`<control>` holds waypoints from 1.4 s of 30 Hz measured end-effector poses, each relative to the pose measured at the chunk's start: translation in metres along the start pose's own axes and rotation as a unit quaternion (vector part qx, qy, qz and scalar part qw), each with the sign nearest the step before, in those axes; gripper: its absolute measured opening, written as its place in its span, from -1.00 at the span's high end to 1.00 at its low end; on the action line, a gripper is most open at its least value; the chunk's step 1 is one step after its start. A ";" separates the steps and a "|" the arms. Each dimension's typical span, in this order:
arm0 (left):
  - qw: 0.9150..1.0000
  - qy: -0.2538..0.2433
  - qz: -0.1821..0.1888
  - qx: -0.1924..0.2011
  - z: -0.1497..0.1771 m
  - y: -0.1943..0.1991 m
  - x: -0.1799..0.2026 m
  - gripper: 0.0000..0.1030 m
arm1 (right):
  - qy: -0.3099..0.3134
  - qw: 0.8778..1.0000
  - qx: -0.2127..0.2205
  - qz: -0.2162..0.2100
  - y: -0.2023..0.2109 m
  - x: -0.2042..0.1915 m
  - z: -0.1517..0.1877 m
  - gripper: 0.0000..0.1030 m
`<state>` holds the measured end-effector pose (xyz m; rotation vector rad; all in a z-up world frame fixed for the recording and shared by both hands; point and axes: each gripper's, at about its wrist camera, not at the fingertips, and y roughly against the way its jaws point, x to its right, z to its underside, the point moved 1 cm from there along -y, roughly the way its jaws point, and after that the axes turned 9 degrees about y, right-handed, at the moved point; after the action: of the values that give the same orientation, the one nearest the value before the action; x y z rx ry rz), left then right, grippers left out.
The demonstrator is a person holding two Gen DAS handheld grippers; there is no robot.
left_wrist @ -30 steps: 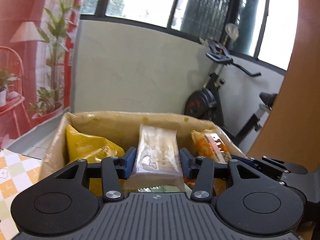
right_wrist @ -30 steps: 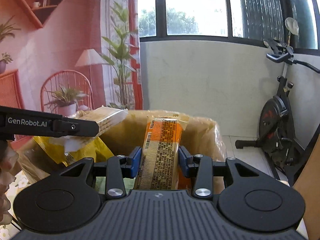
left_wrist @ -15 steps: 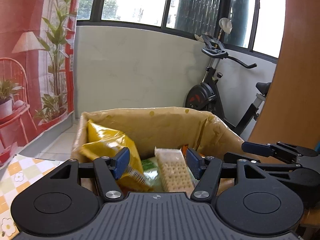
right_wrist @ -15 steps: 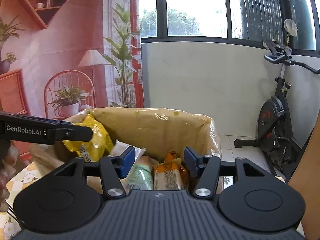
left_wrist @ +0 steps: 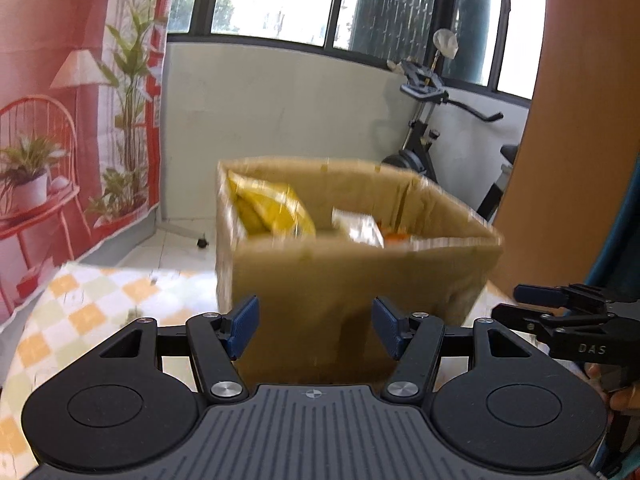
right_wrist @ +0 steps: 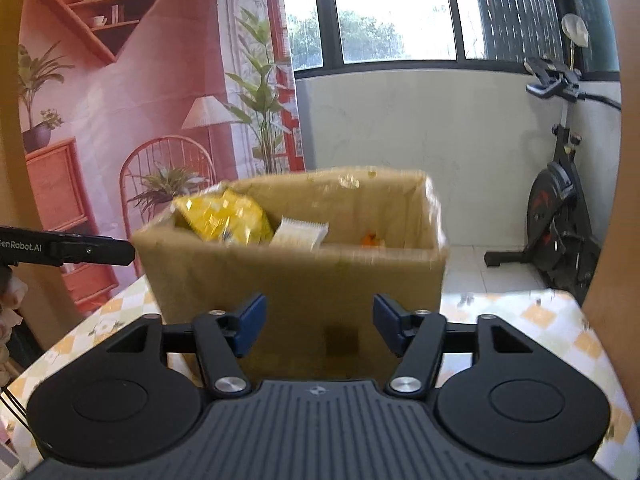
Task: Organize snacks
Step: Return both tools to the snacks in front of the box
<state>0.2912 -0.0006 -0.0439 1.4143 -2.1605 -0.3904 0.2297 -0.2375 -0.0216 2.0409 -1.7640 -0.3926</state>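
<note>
Snacks sit inside the cardboard box (right_wrist: pixel 296 280) on the checked counter (right_wrist: pixel 560 320): a yellow bag (right_wrist: pixel 224 216) at far left, a pale cracker pack (right_wrist: pixel 300 234) mid-box. My left tongs (left_wrist: pixel 316 326) and right tongs (right_wrist: pixel 318 322) both hang wide and empty, near the box. I judge I'm between placements and must fetch another snack, none showing outside; blur and the near wall hide the box's lower contents.
</note>
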 end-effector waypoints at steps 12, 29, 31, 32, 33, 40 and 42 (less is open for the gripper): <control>0.999 0.018 -0.013 -0.038 0.057 0.001 -0.020 -0.33 | 0.020 0.995 -0.101 0.014 0.029 -0.025 0.085 -0.84; 0.995 0.056 -0.041 -0.077 0.097 -0.004 -0.044 -0.34 | 0.011 0.976 -0.216 0.006 0.022 -0.030 0.160 -0.96; 0.994 0.061 -0.045 -0.083 0.102 -0.004 -0.048 -0.34 | 0.000 0.978 -0.211 0.003 0.022 -0.028 0.163 -0.89; 0.993 0.064 -0.047 -0.086 0.104 -0.005 -0.050 -0.34 | -0.006 0.978 -0.207 0.002 0.022 -0.027 0.164 -0.86; 0.993 0.068 -0.049 -0.088 0.105 -0.005 -0.053 -0.34 | -0.007 0.979 -0.202 0.004 0.023 -0.027 0.164 -0.74; 0.991 0.084 -0.052 -0.088 0.107 -0.006 -0.059 -0.34 | 0.006 0.985 -0.174 0.003 0.010 -0.030 0.156 -0.51; 0.991 0.082 -0.051 -0.089 0.106 -0.009 -0.057 -0.34 | 0.008 0.986 -0.166 0.008 0.001 -0.028 0.153 -0.50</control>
<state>0.2558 0.0430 -0.1507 1.4071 -1.8791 -0.4743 0.1533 -0.2289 -0.1563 1.7892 -1.5807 -0.6180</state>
